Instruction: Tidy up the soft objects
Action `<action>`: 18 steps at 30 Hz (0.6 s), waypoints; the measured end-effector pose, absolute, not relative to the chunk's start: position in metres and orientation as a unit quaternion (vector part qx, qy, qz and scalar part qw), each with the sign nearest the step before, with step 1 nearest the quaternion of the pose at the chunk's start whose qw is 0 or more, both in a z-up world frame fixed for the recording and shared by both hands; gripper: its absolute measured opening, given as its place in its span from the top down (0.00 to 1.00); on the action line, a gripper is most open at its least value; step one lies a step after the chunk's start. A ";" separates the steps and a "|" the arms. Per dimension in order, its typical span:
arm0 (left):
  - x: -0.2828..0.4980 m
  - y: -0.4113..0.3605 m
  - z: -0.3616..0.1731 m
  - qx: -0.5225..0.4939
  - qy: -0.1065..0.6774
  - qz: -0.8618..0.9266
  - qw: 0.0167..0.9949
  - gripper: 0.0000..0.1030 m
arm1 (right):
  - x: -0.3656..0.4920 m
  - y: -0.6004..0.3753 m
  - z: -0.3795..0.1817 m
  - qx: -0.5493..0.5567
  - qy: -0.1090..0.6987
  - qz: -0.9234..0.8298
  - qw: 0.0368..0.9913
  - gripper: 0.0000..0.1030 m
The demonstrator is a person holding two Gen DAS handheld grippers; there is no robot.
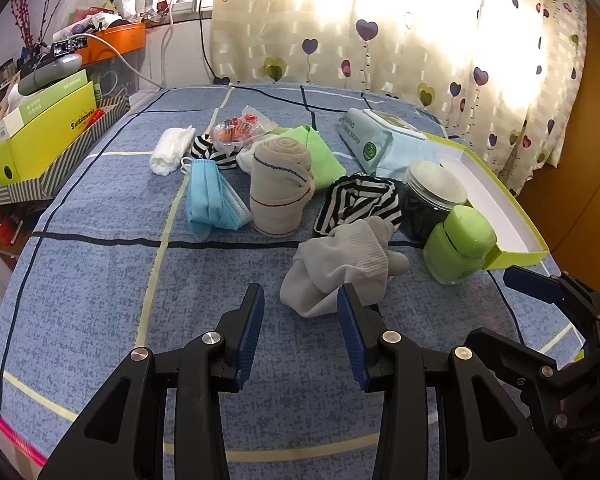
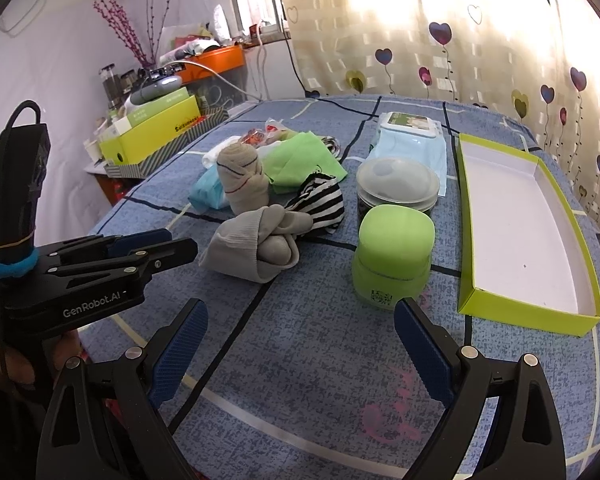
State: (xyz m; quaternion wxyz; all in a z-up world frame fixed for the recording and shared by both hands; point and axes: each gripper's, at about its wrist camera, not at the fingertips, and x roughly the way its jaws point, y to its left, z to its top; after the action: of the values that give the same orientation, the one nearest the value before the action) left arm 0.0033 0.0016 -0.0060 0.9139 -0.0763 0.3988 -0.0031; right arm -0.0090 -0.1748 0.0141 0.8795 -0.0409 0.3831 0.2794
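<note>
A bundle of grey socks (image 1: 340,268) (image 2: 256,246) lies on the blue checked bedspread (image 1: 140,300). My left gripper (image 1: 300,296) is open just in front of it, its right fingertip at the socks' near edge and nothing between the pads. Behind the socks lie a black-and-white striped cloth (image 1: 360,200), a rolled beige sock (image 1: 280,188), a blue face mask (image 1: 212,196), a green cloth (image 1: 320,152) and a white sock (image 1: 170,152). My right gripper (image 2: 300,312) is open and holds nothing, just short of a green bottle (image 2: 392,256). An open lime-green box (image 2: 516,220) lies to the right.
A clear lidded jar (image 2: 396,188) and a wet-wipes pack (image 2: 412,136) sit behind the bottle. A snack packet (image 1: 240,128) rests among the cloths. At the bed's left edge a side table carries yellow-green boxes (image 1: 40,136) and an orange bin (image 1: 116,40). Curtains hang behind.
</note>
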 end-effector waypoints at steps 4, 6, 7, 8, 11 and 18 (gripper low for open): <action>0.002 0.001 -0.005 -0.077 0.395 -0.009 0.915 0.62 | -0.008 -0.176 0.016 -0.038 0.382 0.282 0.880 0.07; 0.002 0.001 -0.005 -0.081 0.397 -0.015 0.914 0.62 | -0.008 -0.177 0.017 -0.034 0.380 0.283 0.880 0.07; 0.002 0.001 -0.005 -0.083 0.397 -0.020 0.914 0.62 | -0.008 -0.177 0.018 -0.032 0.380 0.284 0.880 0.07; 0.002 0.001 -0.005 -0.084 0.396 -0.022 0.914 0.62 | -0.008 -0.177 0.018 -0.031 0.380 0.286 0.879 0.07; 0.001 0.000 -0.003 -0.084 0.388 -0.029 0.917 0.62 | -0.007 -0.176 0.019 -0.031 0.378 0.290 0.879 0.07; 0.012 -0.005 -0.006 -0.083 0.393 -0.056 0.914 0.62 | -0.005 -0.177 0.020 -0.030 0.376 0.296 0.878 0.07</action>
State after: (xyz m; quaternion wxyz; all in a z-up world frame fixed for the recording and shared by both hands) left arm 0.0125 -0.0049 -0.0060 0.9142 -0.0829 0.3927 -0.0556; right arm -0.0049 -0.1768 0.0204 0.8777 -0.0297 0.3760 0.2957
